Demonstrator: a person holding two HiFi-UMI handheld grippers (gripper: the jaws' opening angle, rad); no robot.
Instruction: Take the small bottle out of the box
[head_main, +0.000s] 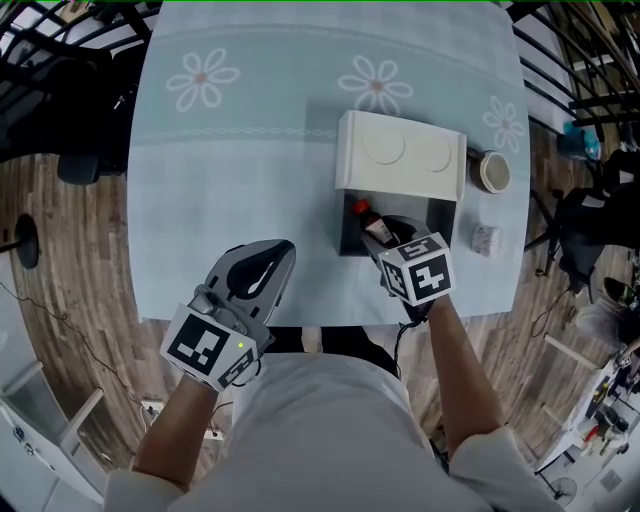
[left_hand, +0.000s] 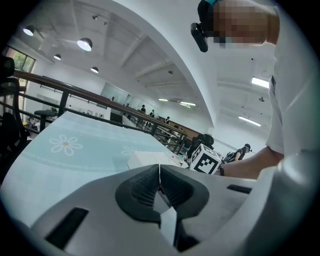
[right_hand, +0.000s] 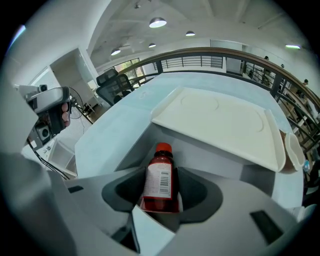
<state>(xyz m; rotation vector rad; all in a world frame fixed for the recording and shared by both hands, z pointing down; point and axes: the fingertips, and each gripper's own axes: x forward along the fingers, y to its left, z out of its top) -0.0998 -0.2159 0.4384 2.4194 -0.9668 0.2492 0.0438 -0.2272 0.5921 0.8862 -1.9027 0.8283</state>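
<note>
The right gripper (right_hand: 161, 196) is clamped on the small bottle (right_hand: 160, 180) at its labelled belly. The bottle is tilted, its red cap pointing far, in the dark open compartment of the box (head_main: 400, 150). It looks light and rigid, with smooth plastic sides (the paper label probably aids grip), so mid-body suits. The left gripper (left_hand: 159, 186) is closed on nothing, near-left over the tablecloth (head_main: 250, 150).

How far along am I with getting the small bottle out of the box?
Done: the lid of the box is open, and the right claw is clamped on the small bottle. In hand: the bottle hangs tilted, and the head view shows its red cap over the box's dark inside. Left: lift it clear, probably onto the table. The left claw is shut and empty.
</note>
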